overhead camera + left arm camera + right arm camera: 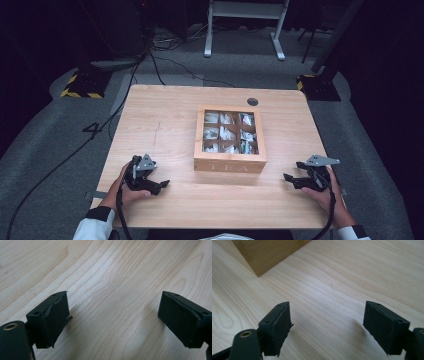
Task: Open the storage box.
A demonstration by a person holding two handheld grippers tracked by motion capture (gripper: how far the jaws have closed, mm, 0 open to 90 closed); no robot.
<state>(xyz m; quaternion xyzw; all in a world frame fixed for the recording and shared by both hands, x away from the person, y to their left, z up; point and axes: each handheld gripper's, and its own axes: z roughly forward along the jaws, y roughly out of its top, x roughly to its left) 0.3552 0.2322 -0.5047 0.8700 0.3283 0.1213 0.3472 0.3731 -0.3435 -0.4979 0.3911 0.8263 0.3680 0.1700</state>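
A: Box first. Where is it?

B: Wooden tea box (229, 140) sits a bit right of the table's middle, lid shut, "TEA" lettered on the front wall. Lid is a nine-pane window, sachets visible under the panes, too small to read. A corner of the box also shows at top left in the right gripper view (264, 253).

A: Anything touching it?

B: No. Both grippers are well apart from it, one each side, near the front edge.

A: Left gripper?

B: Left gripper (159, 186) is held low by the left hand (125, 187), pointing toward the box side. Jaws spread wide, nothing between them, just bare wood under them in its own view (112, 317).

A: Right one?

B: Right gripper (292, 179) is in the right hand (327, 192), pointing left toward the box. Jaws spread wide too, nothing pinched (327, 325).

A: Surroundings?

B: Light wood table (165, 120), round cable hole (252, 101) near the far edge behind the box. Grey carpet, black cables (60, 160) trailing off left, white desk frame (245, 25) at the back.
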